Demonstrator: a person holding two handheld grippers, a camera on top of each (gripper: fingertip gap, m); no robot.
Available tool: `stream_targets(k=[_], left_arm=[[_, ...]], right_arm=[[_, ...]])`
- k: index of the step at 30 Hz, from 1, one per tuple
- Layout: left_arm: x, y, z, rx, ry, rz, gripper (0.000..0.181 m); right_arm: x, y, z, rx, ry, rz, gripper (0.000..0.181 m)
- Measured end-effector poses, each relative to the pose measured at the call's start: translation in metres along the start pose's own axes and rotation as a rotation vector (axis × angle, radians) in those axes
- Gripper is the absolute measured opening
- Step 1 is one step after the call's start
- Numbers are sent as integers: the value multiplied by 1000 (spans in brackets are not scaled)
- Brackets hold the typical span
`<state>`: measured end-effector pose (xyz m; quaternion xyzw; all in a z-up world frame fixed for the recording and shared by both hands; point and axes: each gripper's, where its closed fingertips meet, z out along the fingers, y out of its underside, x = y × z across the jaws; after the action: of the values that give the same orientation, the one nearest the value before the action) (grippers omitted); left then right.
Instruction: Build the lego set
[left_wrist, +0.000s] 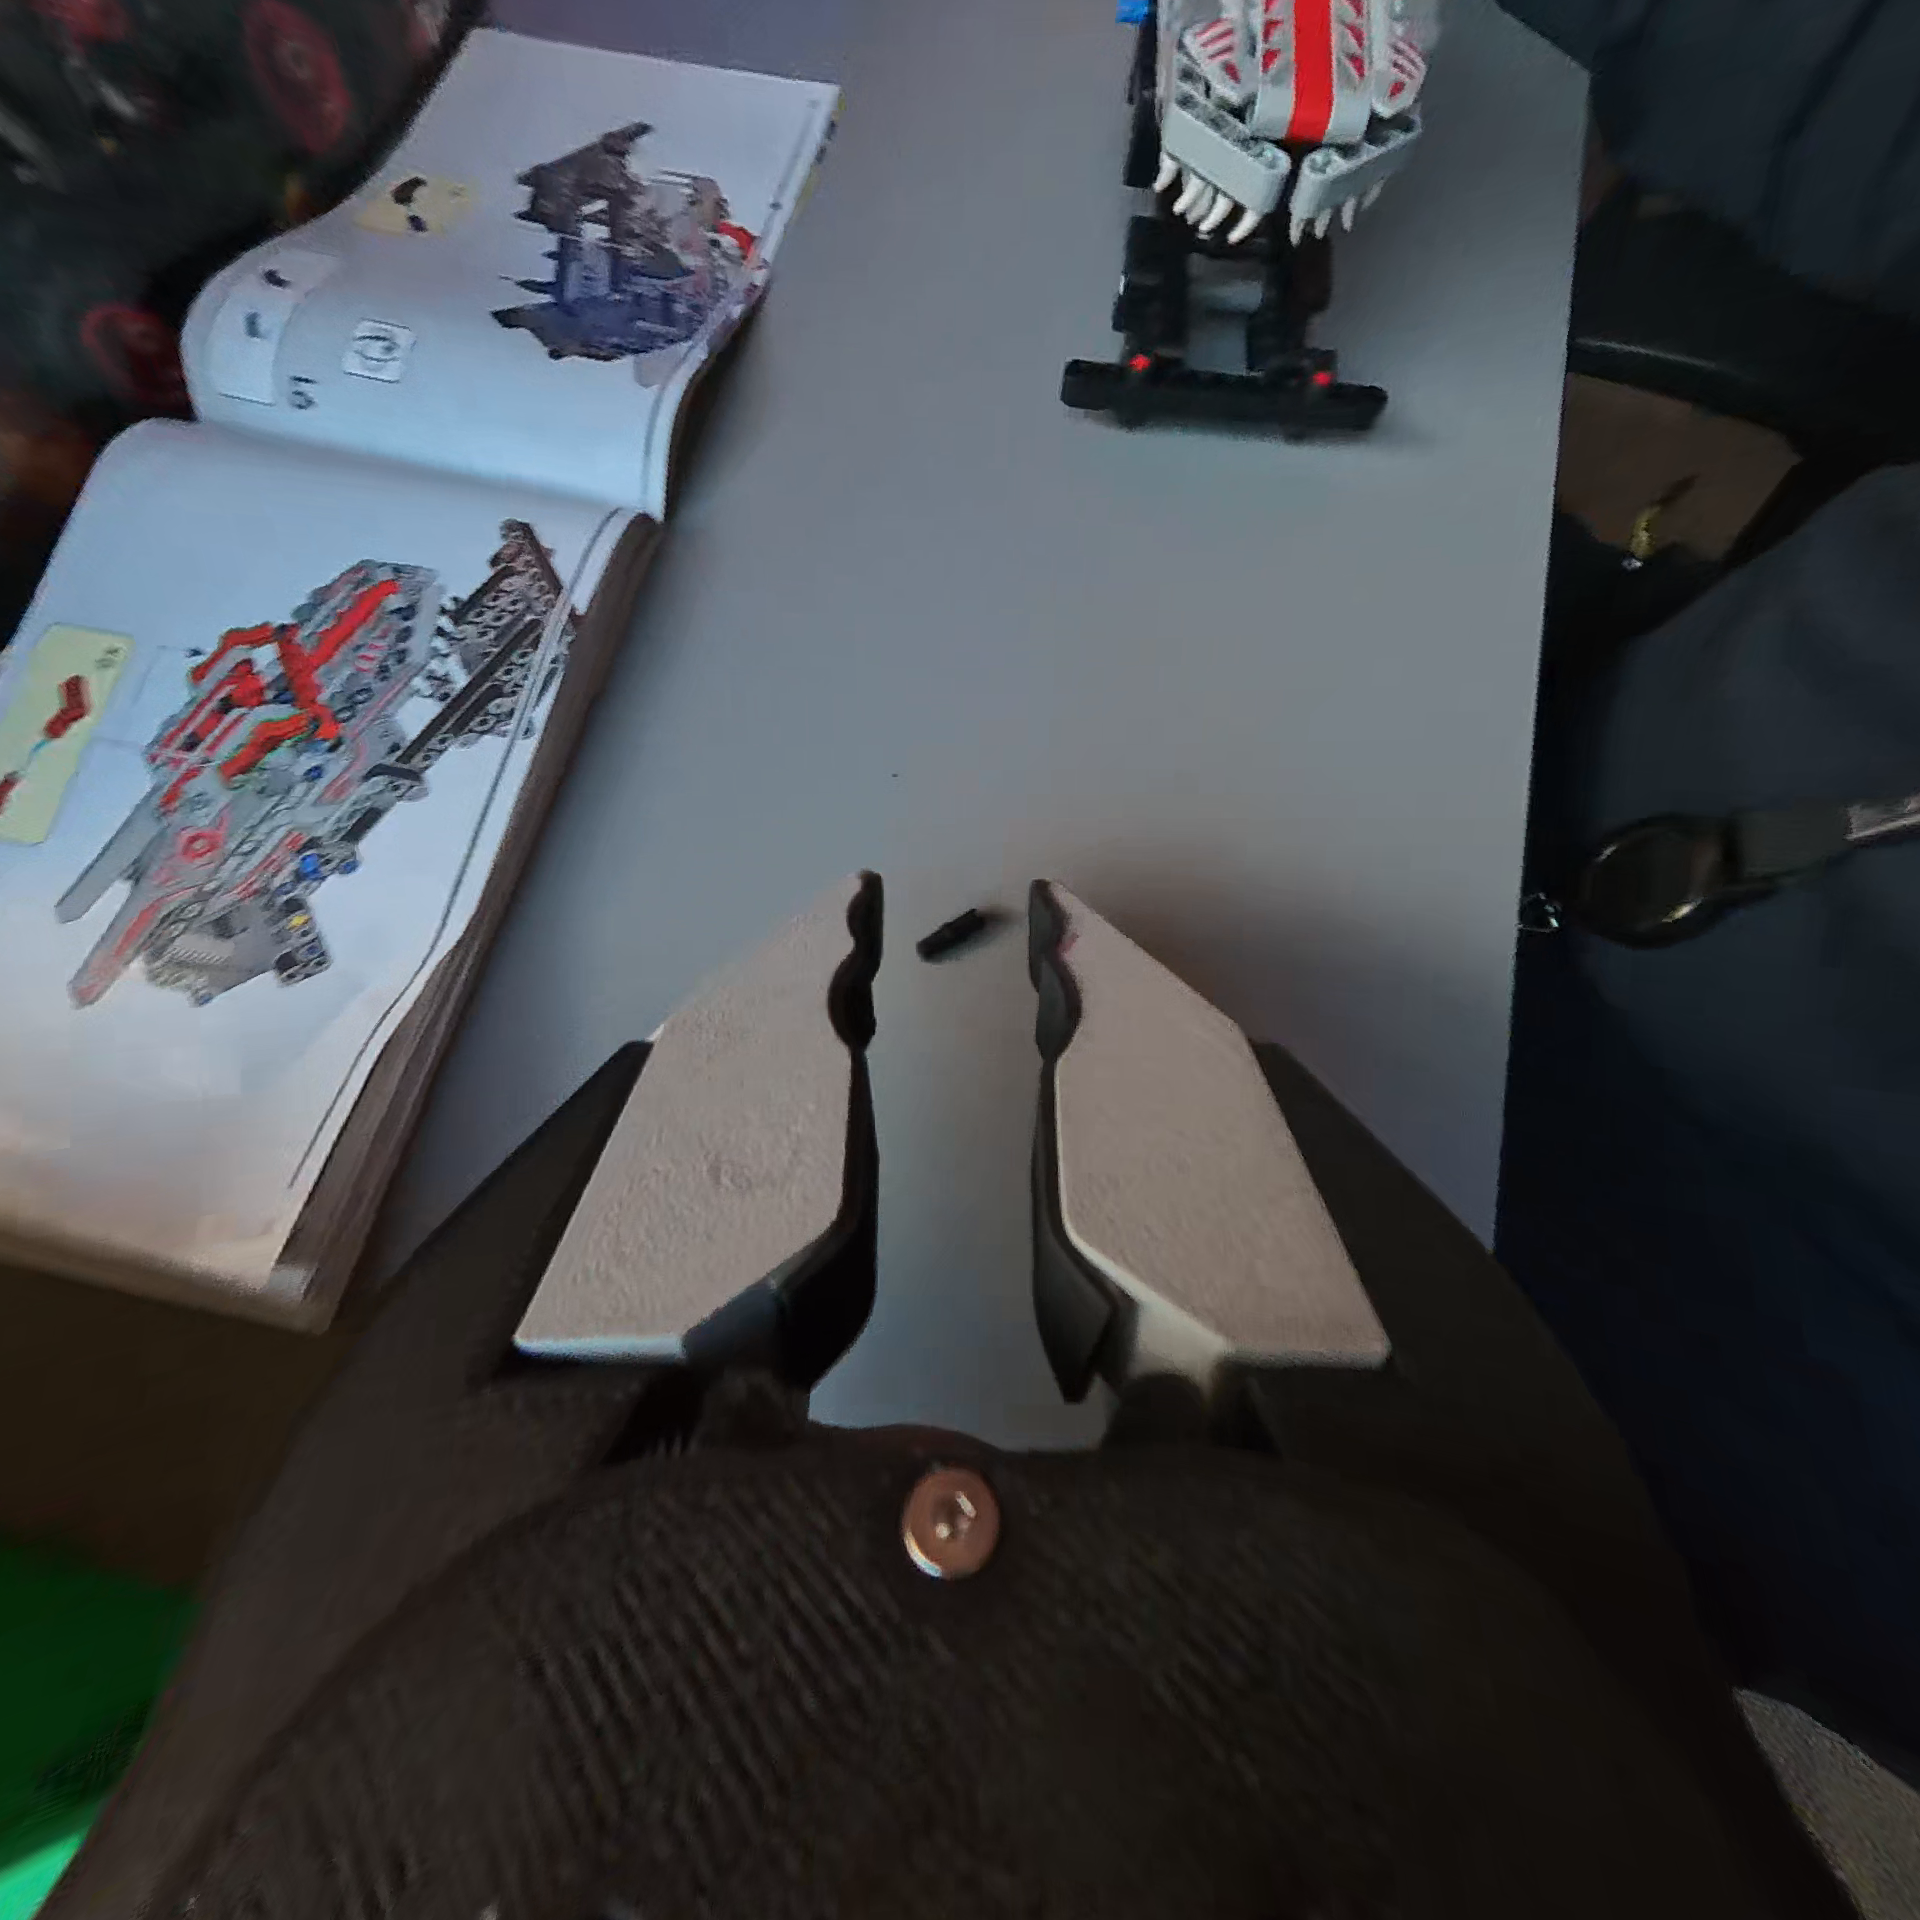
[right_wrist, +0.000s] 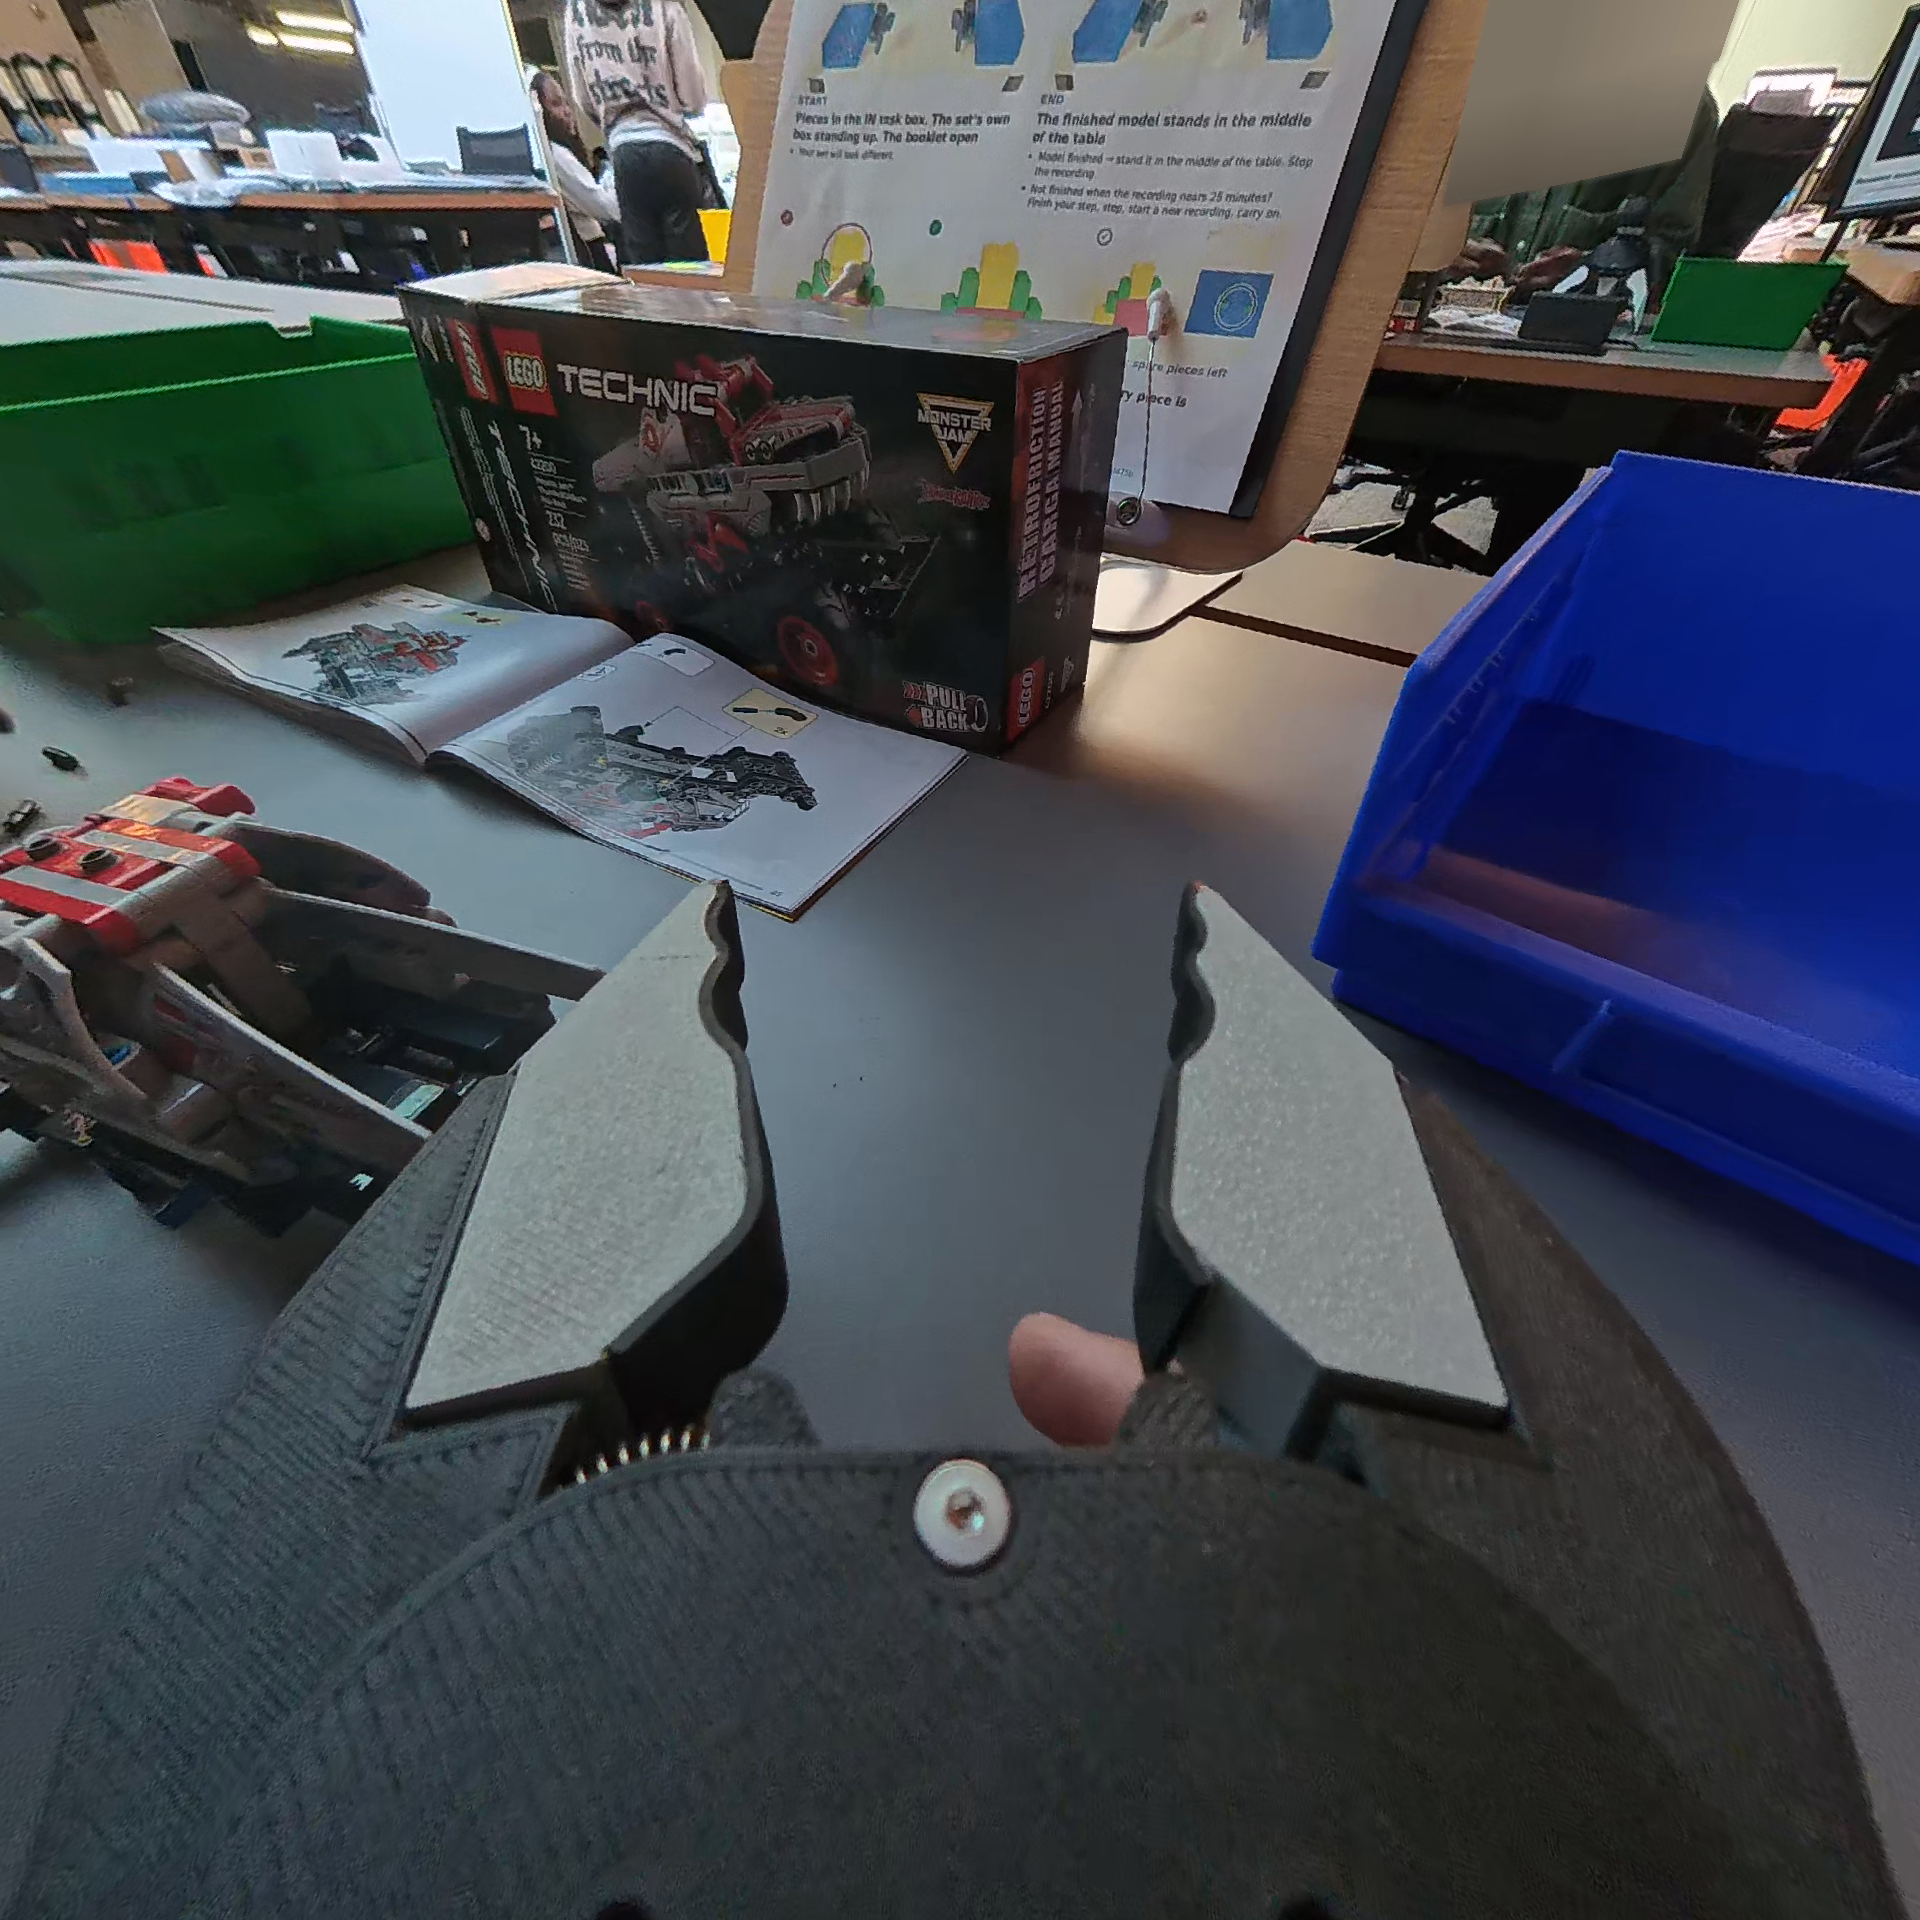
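A small black pin (left_wrist: 951, 933) lies on the grey table (left_wrist: 935, 623), right between the tips of my left gripper (left_wrist: 954, 914), which is open around it and not touching it. The part-built grey, red and black truck model (left_wrist: 1247, 197) stands at the far end of the table; in the right wrist view it lies at the left (right_wrist: 197, 997). My right gripper (right_wrist: 961, 925) is open and empty, just above the table, to the right of the model. The open instruction booklet (left_wrist: 343, 665) lies left of my left gripper and shows in the right wrist view (right_wrist: 582, 727).
The set's dark box (right_wrist: 758, 499) stands behind the booklet. A green bin (right_wrist: 197, 457) is at the back left, a blue bin (right_wrist: 1662, 852) at the right. Small loose pieces (right_wrist: 62, 758) lie at the far left. A sheet on a stand (right_wrist: 1060, 208) rises behind the box. The grippers' ends are close to 40 cm from one another.
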<state>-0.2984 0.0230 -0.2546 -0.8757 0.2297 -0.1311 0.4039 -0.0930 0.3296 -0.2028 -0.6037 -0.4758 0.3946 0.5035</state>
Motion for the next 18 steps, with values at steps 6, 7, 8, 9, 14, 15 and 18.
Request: stream_targets(k=[6, 7, 8, 9, 14, 15, 18], left_arm=[[-6, 20, 23, -123, -25, 31, 0], [-8, 23, 19, -131, -42, 24, 0], [-12, 27, 13, -141, -67, 17, 0], [-17, 32, 6, -149, -102, 10, 0], [-44, 46, -19, -112, -290, -57, 9], [-43, 46, -21, -94, -294, -74, 12], [-28, 41, -22, -17, -241, -113, 17]], right_arm=[[-1, -3, -3, 18, -2, 2, 80], [-1, -3, -3, 21, -3, 4, 80], [-1, -4, -4, 25, -4, 6, 79], [-1, -4, -4, 27, -6, 6, 78], [-4, -2, -2, 11, -17, -8, 78], [-4, -2, -1, 9, -16, -13, 78], [-5, -2, -2, 12, -14, -18, 77]])
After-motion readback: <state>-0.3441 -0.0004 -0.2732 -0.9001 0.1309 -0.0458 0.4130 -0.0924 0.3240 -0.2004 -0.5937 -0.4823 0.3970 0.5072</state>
